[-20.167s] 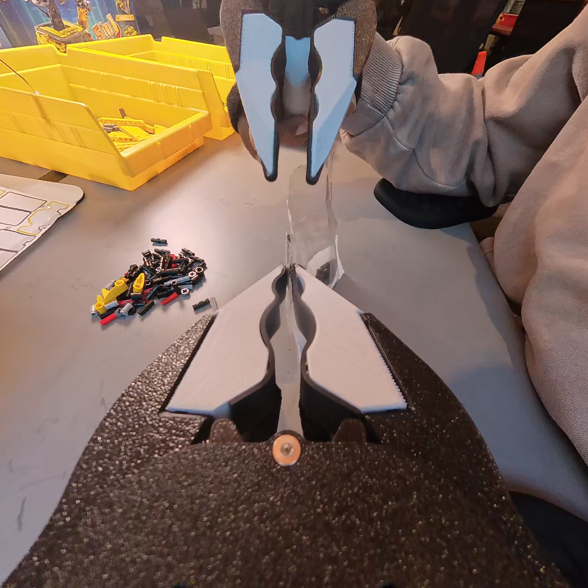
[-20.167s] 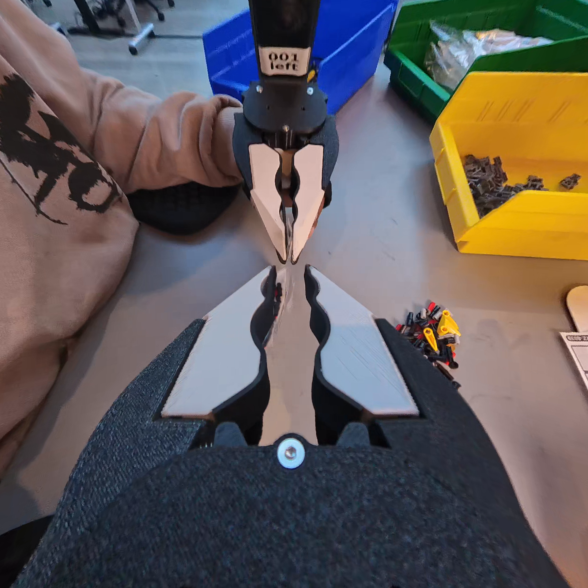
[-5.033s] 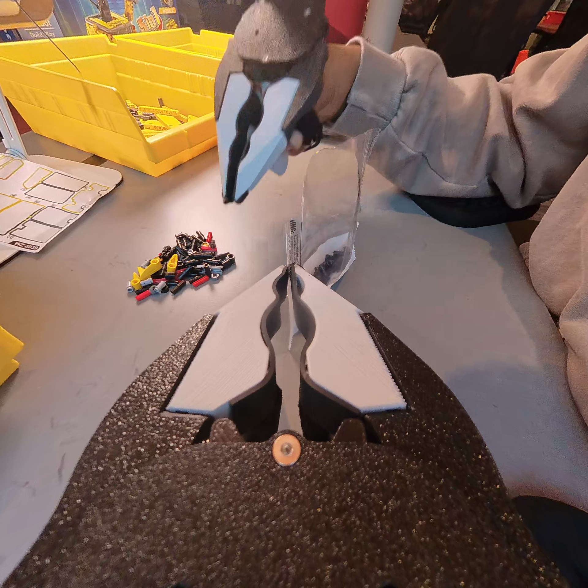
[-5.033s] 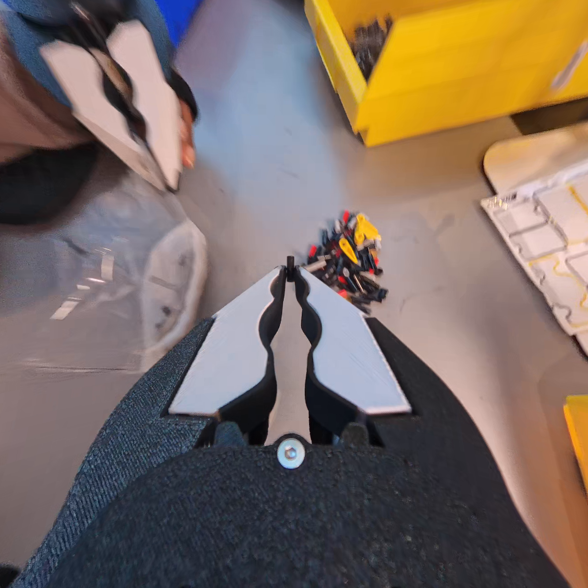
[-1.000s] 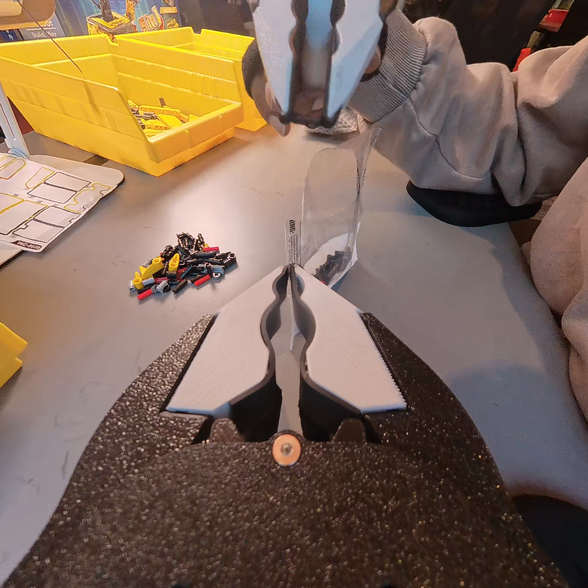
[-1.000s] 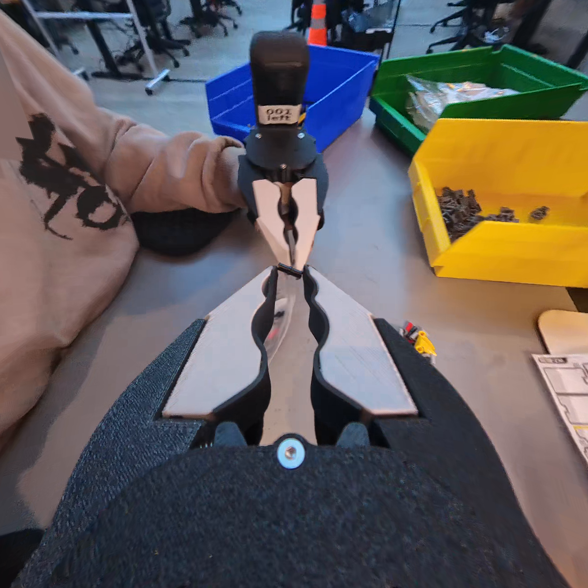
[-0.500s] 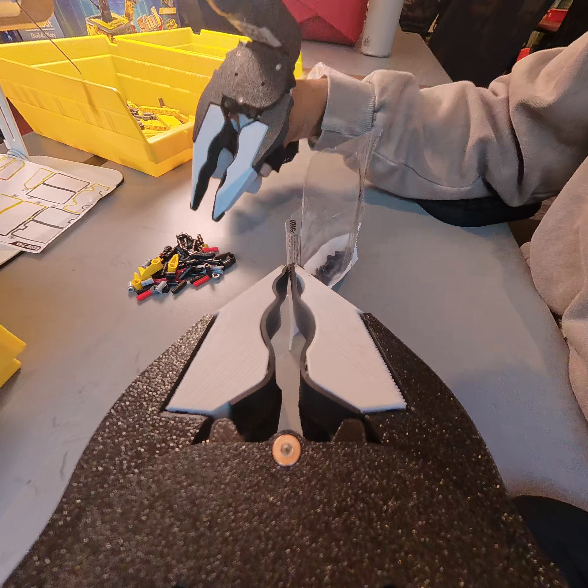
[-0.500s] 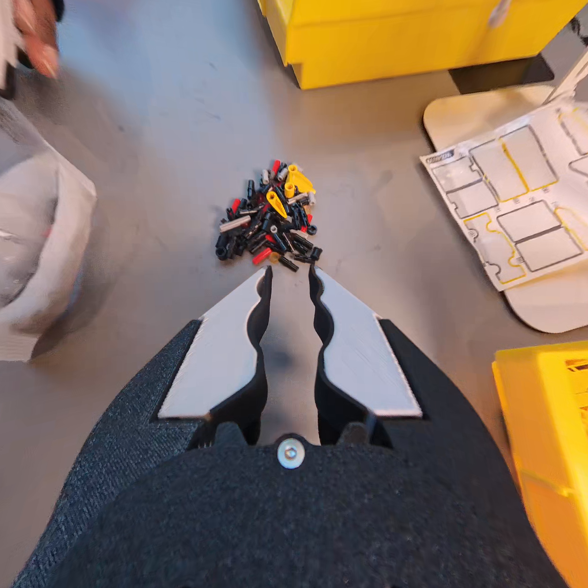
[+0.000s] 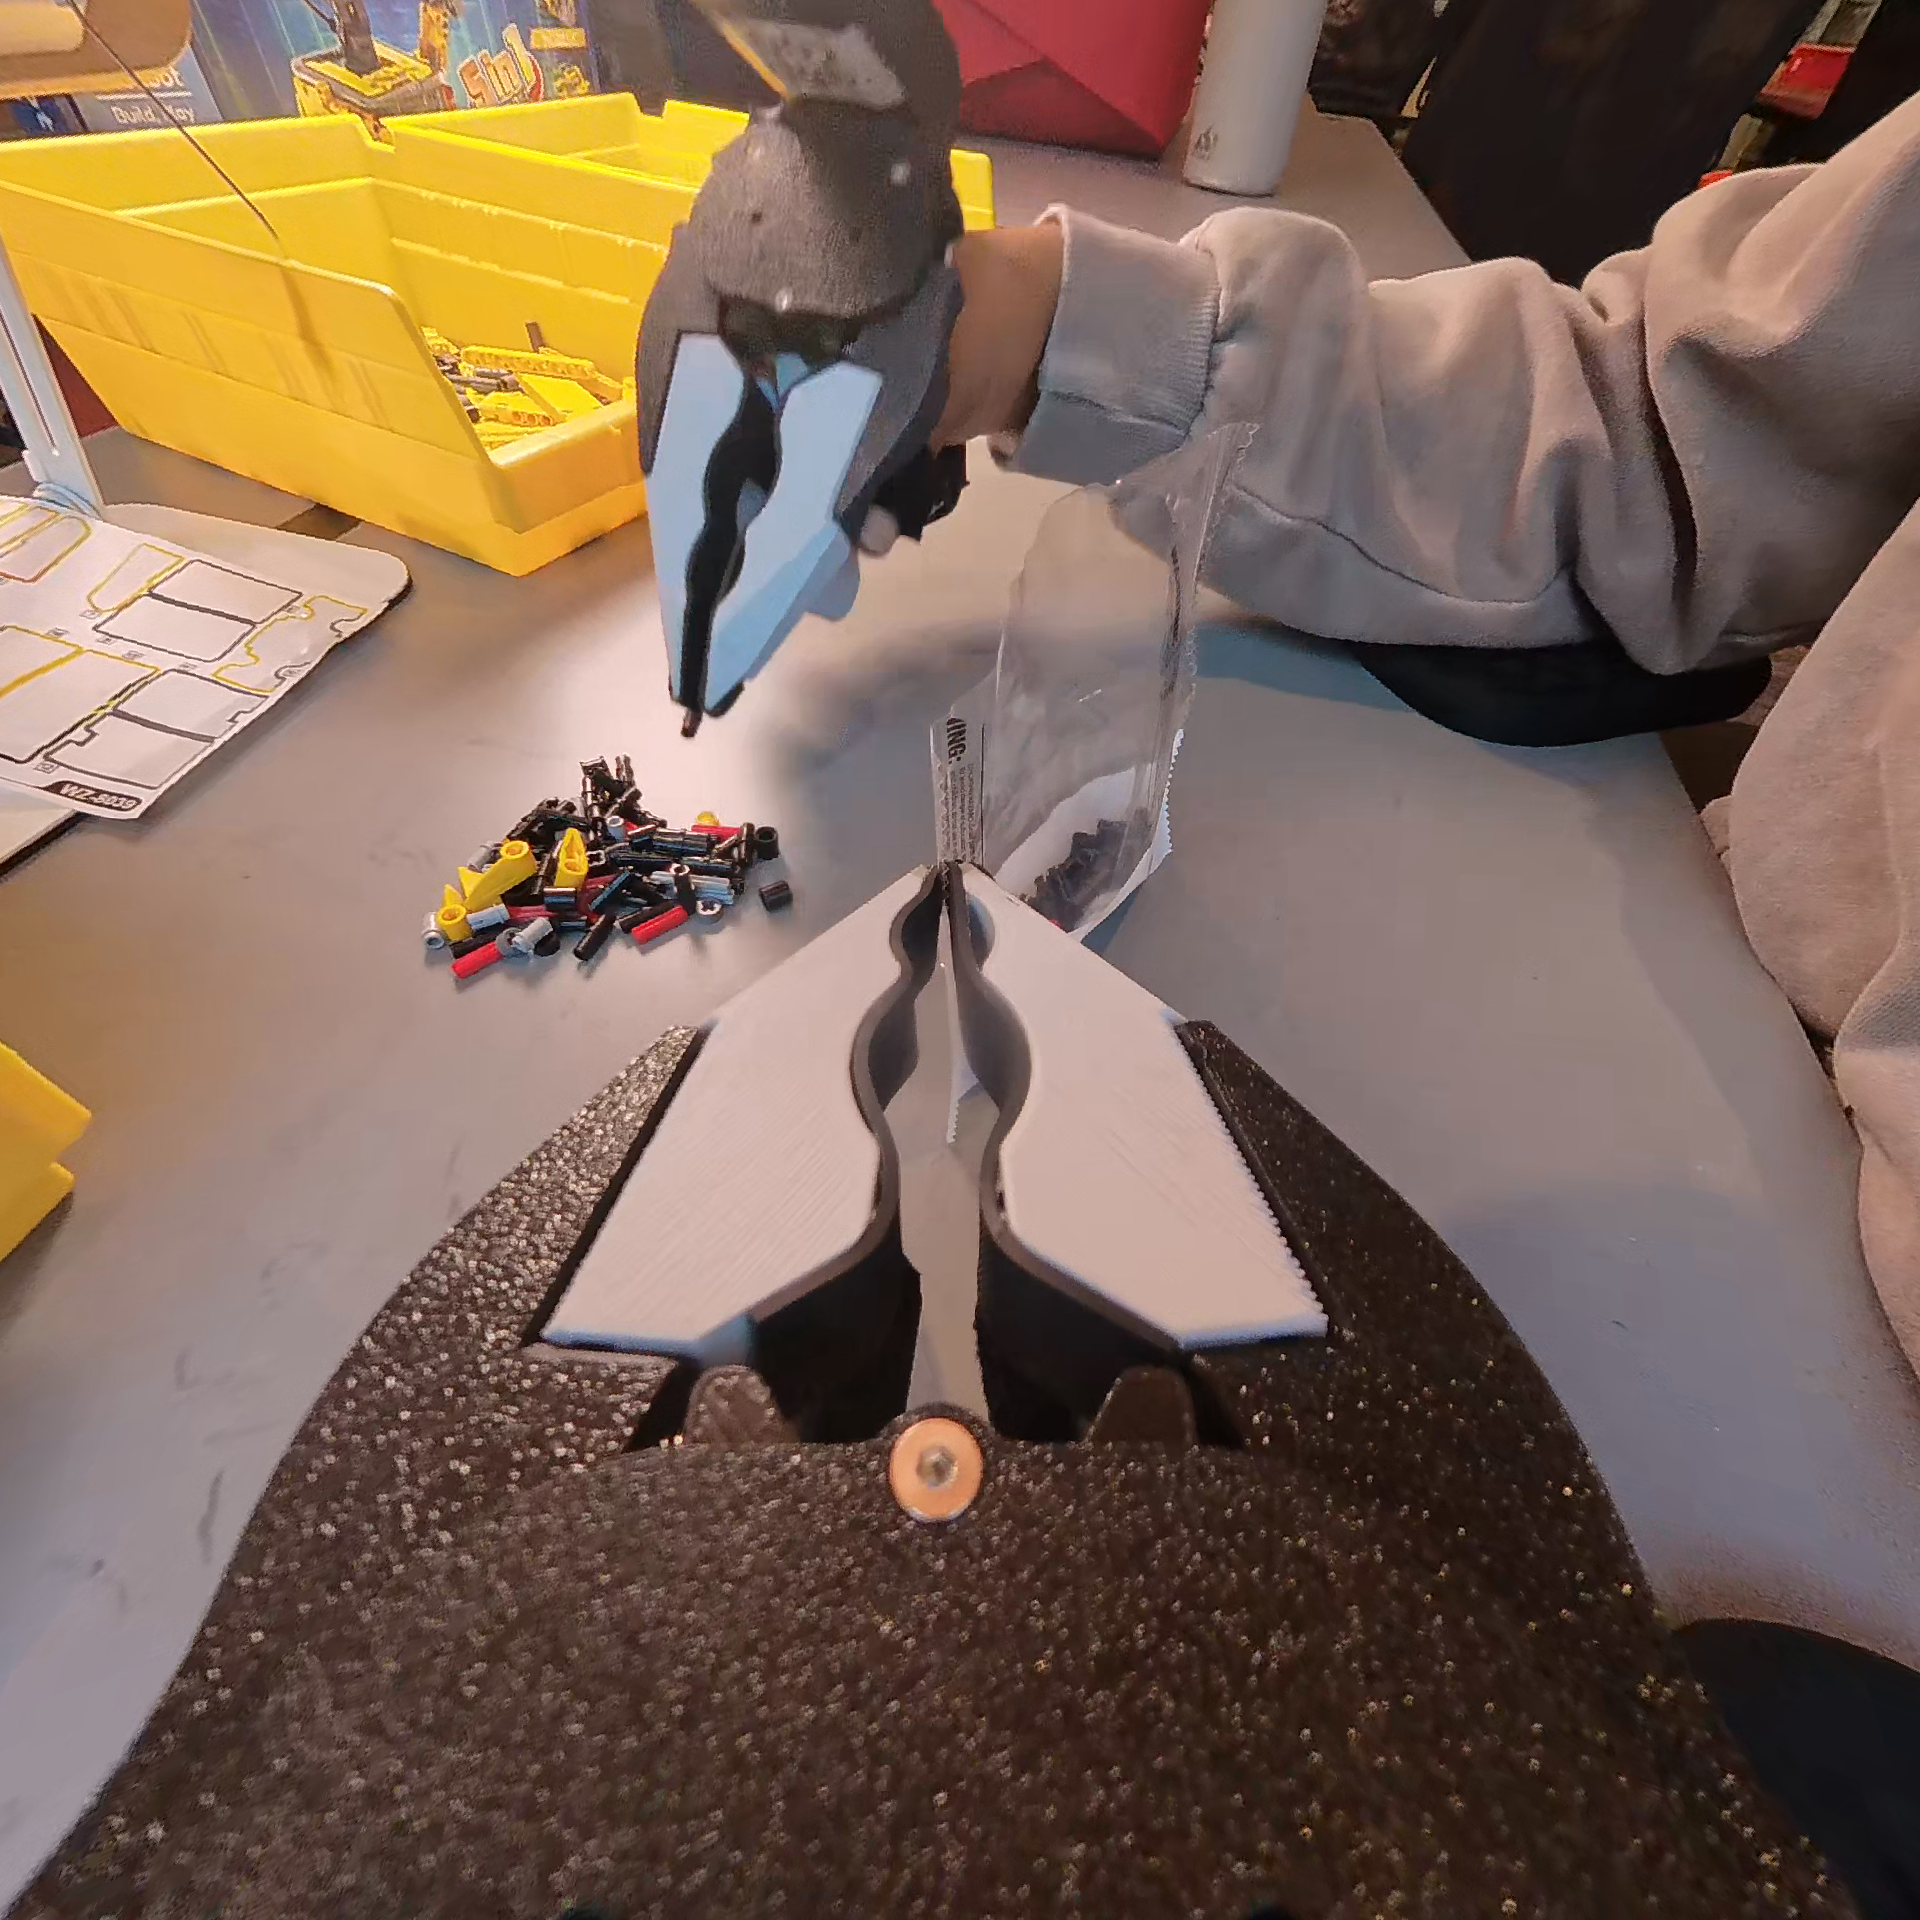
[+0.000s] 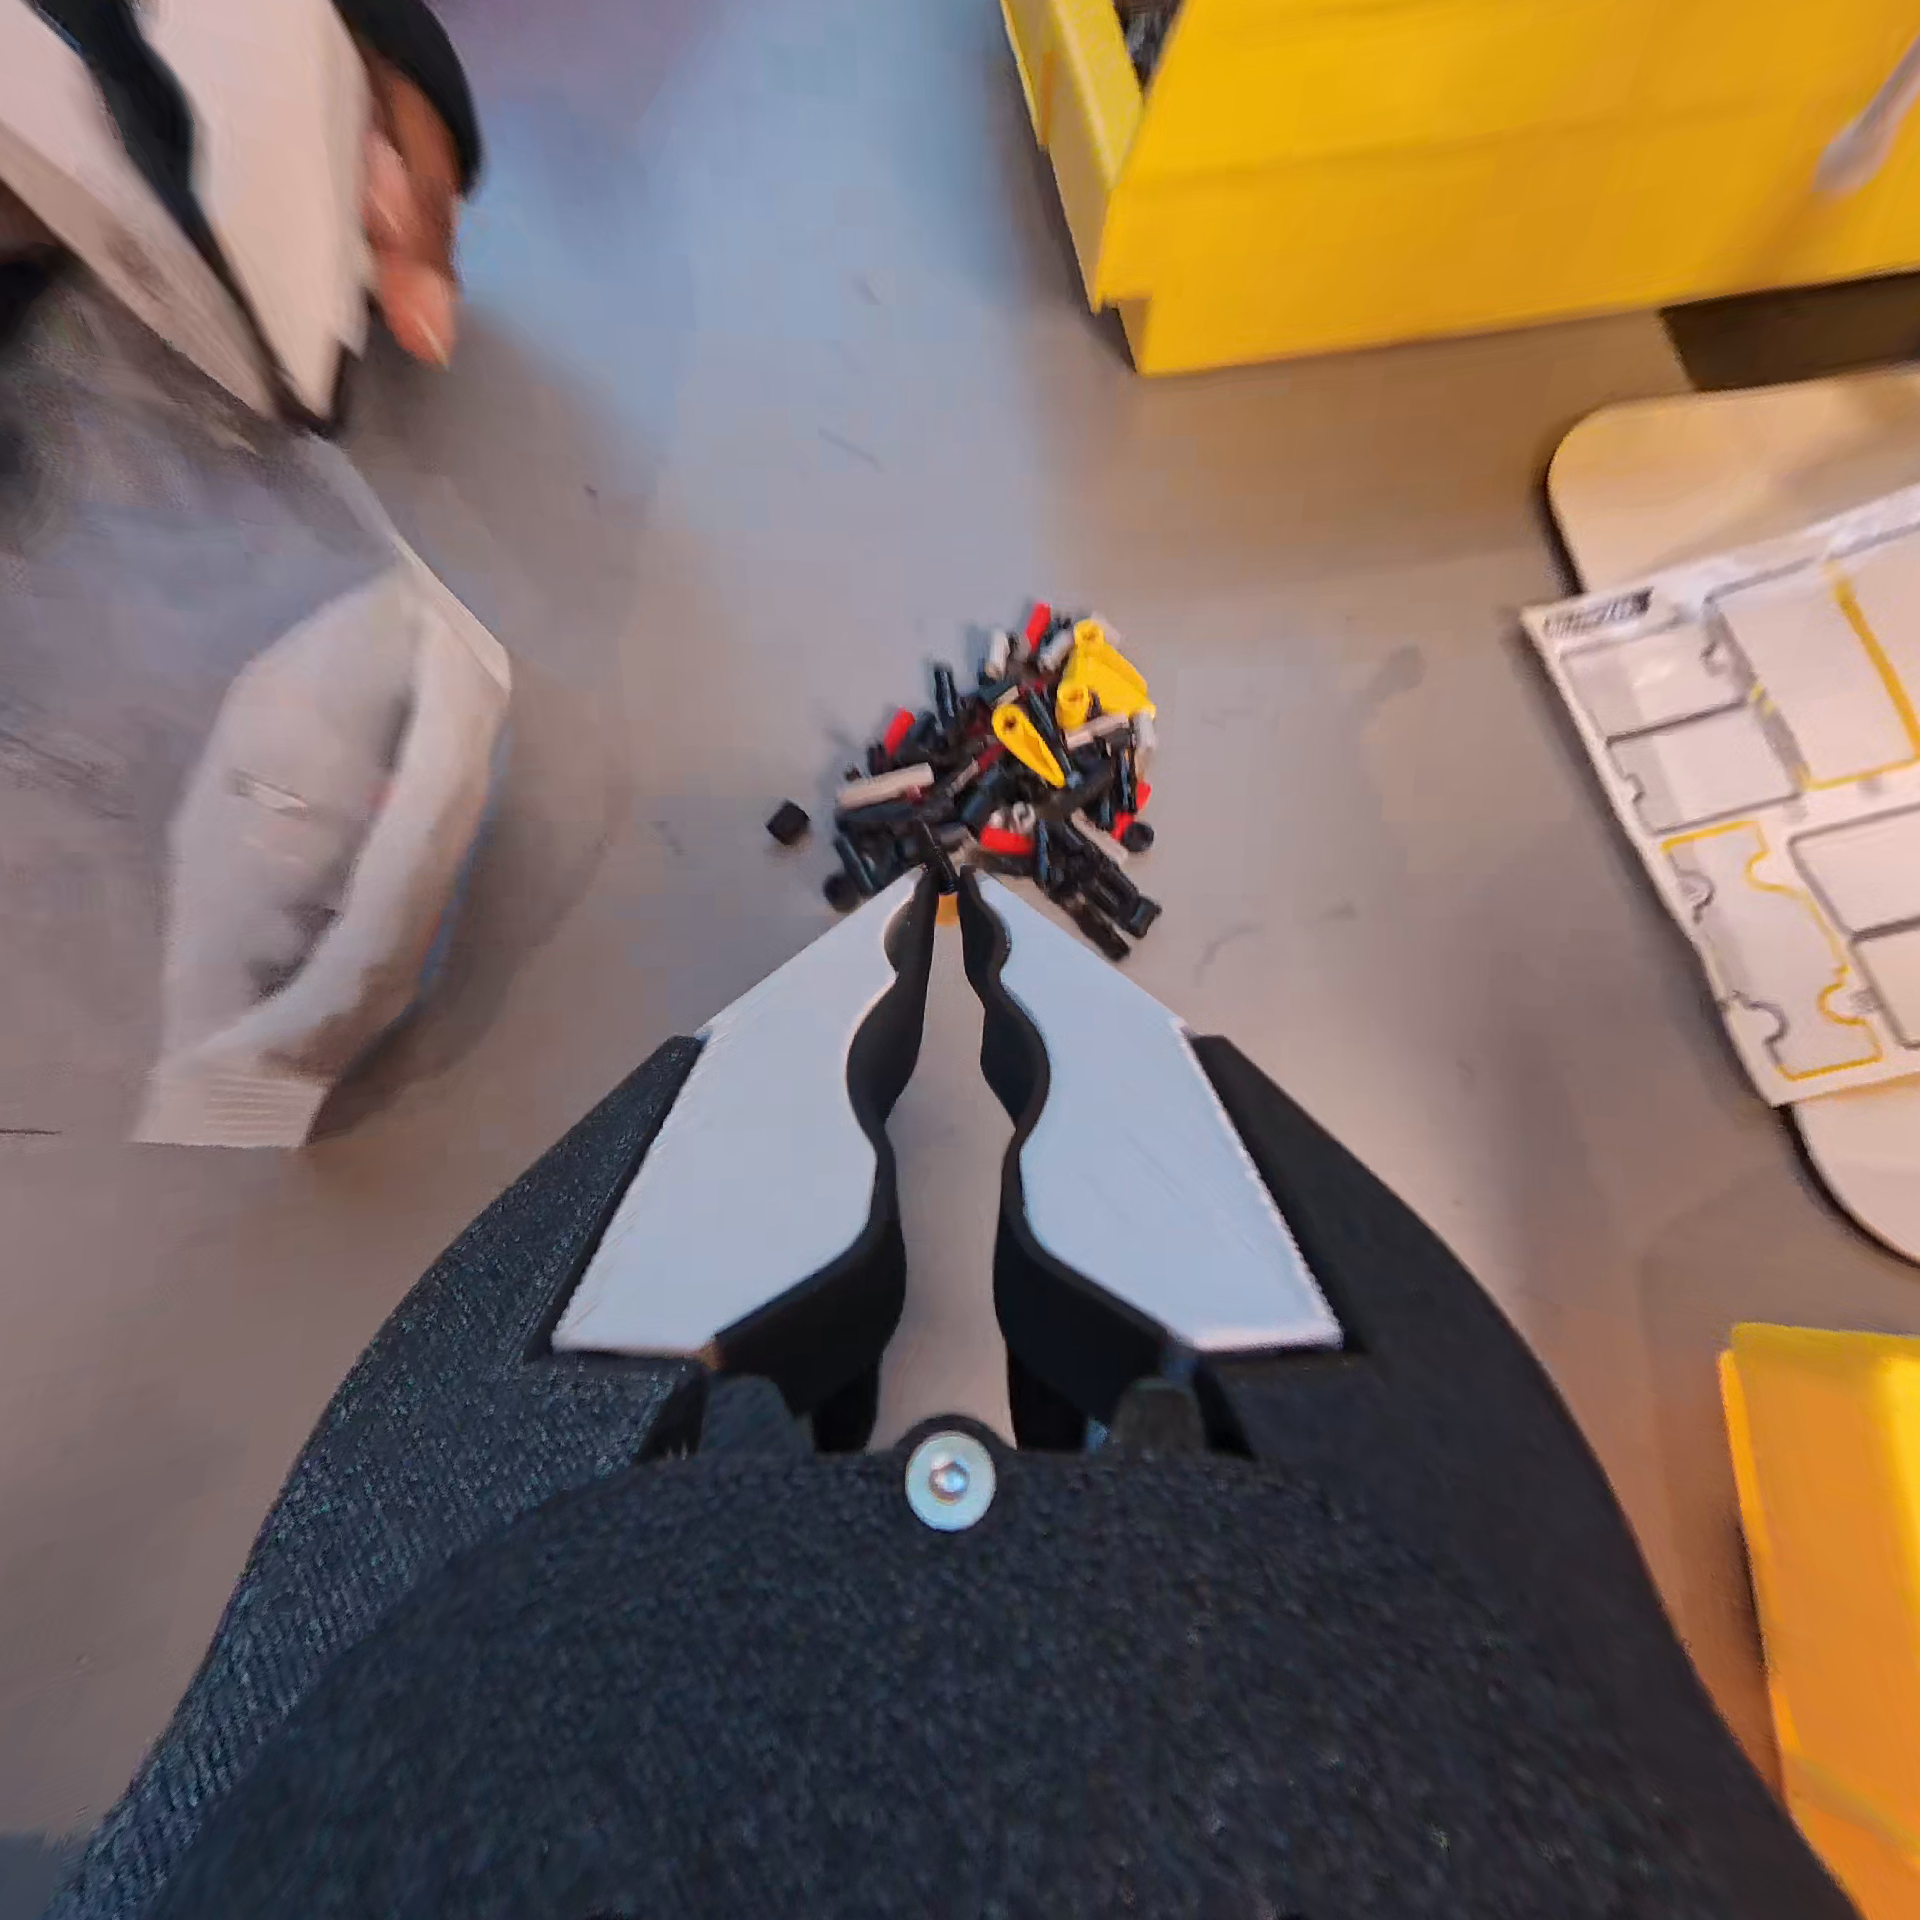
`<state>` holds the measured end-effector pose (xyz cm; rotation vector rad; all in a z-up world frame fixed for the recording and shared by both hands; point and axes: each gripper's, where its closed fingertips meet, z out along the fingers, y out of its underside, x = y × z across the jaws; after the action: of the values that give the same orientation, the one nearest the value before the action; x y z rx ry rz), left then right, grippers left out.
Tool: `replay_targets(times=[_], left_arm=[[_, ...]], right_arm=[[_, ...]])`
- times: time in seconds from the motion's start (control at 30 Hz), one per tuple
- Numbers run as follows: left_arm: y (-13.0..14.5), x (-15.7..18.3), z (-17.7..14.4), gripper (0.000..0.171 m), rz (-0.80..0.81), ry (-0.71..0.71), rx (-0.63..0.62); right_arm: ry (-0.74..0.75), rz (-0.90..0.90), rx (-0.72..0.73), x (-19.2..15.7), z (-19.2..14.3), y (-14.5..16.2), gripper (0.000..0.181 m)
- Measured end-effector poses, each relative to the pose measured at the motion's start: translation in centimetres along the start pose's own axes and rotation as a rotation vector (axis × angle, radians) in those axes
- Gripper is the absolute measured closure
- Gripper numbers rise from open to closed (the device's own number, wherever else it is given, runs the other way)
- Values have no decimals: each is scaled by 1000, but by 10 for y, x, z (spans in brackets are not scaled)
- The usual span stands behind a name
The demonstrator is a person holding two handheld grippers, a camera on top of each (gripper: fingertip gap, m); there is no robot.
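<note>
left wrist view first, reading left to right. printed sheet (image 9: pixel 156 634) lies on a pale board at the far left of the grey table (image 9: pixel 1455 1039), with the yellow bin (image 9: pixel 312 343) behind it holding yellow and black parts. next comes the pile of small parts (image 9: pixel 608 868), black, red, yellow and grey, loose on the table. above it hangs my right gripper (image 9: pixel 701 712), tilted down, fingers pressed together on a small black pin (image 9: pixel 688 724) that sticks out at the tips; it is clear of the pile, not touching. half a second ago those fingers were spread and empty in the same spot; a second ago it was up over the bag. my left gripper (image 9: pixel 948 873) has not changed: clamped on the lower edge of the clear plastic bag (image 9: pixel 1091 707), which stands upright with a few dark pieces in its bottom corner, just right of the pile. beyond it, the sleeve (image 9: pixel 1455 416) rests on the table.

right wrist view, blurred at left: the left gripper (image 10: pixel 312 405) and bag (image 10: pixel 312 831) smear across that side. centre, my own fingertips (image 10: pixel 920 894) nip the black pin (image 10: pixel 940 857) directly over the near edge of the pile (image 10: pixel 1008 790); one black piece (image 10: pixel 788 823) sits apart to its left. the sheet (image 10: pixel 1766 769) is at right, a yellow bin (image 10: pixel 1455 187) behind, another yellow corner (image 10: pixel 1829 1558) at lower right.
</note>
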<state>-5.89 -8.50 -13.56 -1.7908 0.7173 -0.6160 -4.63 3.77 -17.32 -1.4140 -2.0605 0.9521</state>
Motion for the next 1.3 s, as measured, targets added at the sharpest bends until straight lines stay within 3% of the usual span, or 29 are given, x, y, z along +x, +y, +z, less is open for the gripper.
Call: replay_targets(times=[0.13,0.23,0.37,0.43,0.6,0.8,1.03,1.17,1.3], left_arm=[[0,-1,0,171,-2,-1,0],[0,0,0,171,0,-1,-1],[0,0,0,171,2,-1,-2],[0,1,0,171,5,-1,-4],[0,4,0,171,3,21,-6],[0,23,-1,171,13,131,4],[1,36,-2,171,18,203,-6],[1,33,-1,171,19,180,-10],[2,22,0,171,8,121,-18]], right_arm=[[-55,-87,196,-37,-38,-63,178],[-118,-207,226,-79,-51,-93,178],[-144,-307,105,-106,-38,-85,175],[-165,-291,120,-108,-37,-85,167],[-98,-134,246,-69,-43,-91,168],[-163,-108,11,-70,28,-28,165],[-144,-181,-133,-85,73,-13,164],[-153,-183,-136,-85,69,-14,171],[-173,-126,47,-85,35,-51,172]])
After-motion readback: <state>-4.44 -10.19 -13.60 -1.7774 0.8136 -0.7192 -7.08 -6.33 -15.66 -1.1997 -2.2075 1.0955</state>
